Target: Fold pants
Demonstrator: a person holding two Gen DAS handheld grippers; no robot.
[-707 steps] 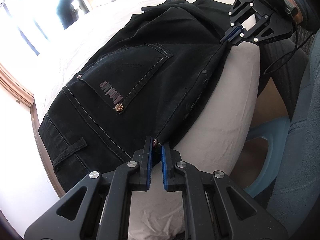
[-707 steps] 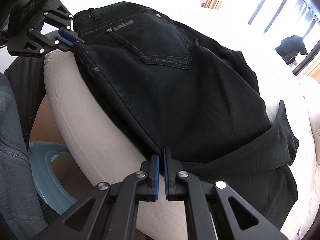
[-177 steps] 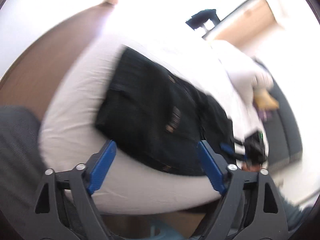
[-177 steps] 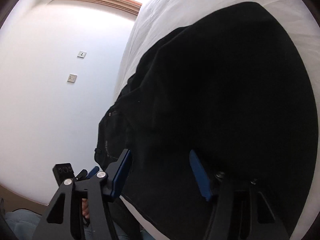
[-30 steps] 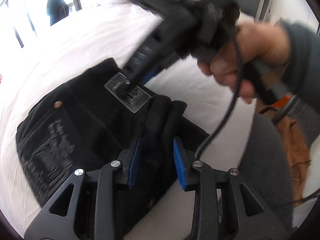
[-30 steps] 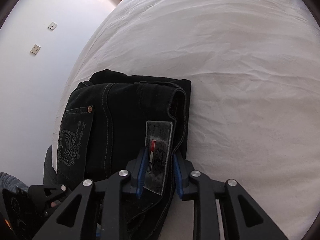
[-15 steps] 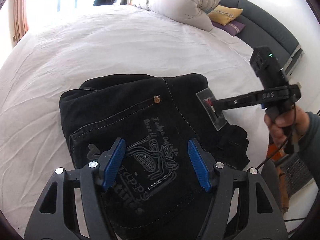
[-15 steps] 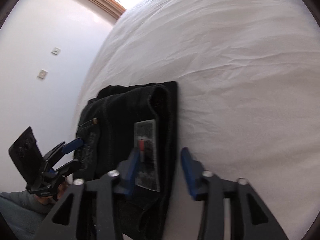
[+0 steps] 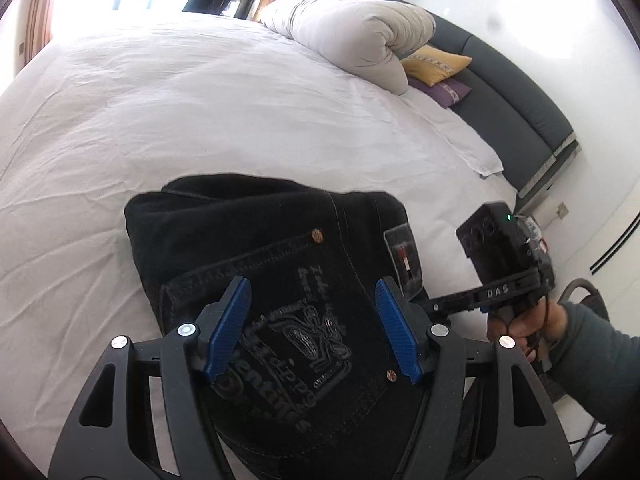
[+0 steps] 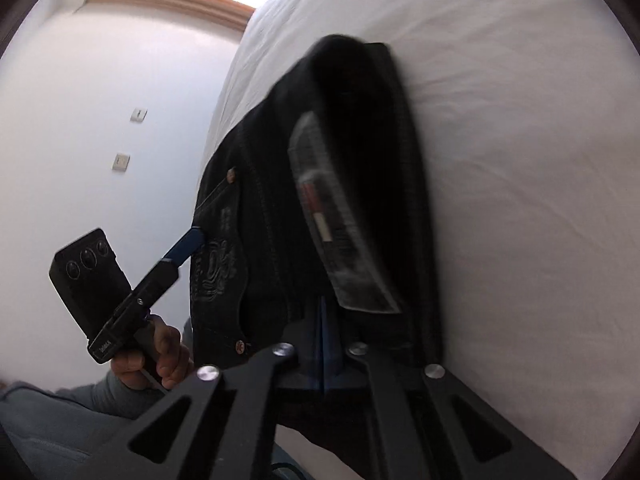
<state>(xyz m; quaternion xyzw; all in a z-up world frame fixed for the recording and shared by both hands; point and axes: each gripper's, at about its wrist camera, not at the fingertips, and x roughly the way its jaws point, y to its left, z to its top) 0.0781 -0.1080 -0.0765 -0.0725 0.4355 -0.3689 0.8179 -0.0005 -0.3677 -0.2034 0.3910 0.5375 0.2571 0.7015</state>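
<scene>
The black pants [image 9: 260,248] lie folded into a compact stack near the bed's front edge, back pocket with embroidery up. My left gripper [image 9: 312,332] is open and empty, hovering just above the pocket. My right gripper [image 10: 326,344] has its blue pads pressed together at the waistband edge of the pants [image 10: 272,216], just below the grey label [image 10: 340,232]. It also shows in the left wrist view [image 9: 432,304], reaching the stack's right edge.
The white bed sheet [image 9: 200,104] spreads beyond the pants. A rolled white duvet [image 9: 352,36], a yellow cushion [image 9: 436,62] and a dark headboard [image 9: 520,116] lie at the far right. A white wall [image 10: 120,100] flanks the bed.
My right gripper went from open beside the label to closed at the waistband edge. My left gripper stayed open and moved slightly closer over the pocket.
</scene>
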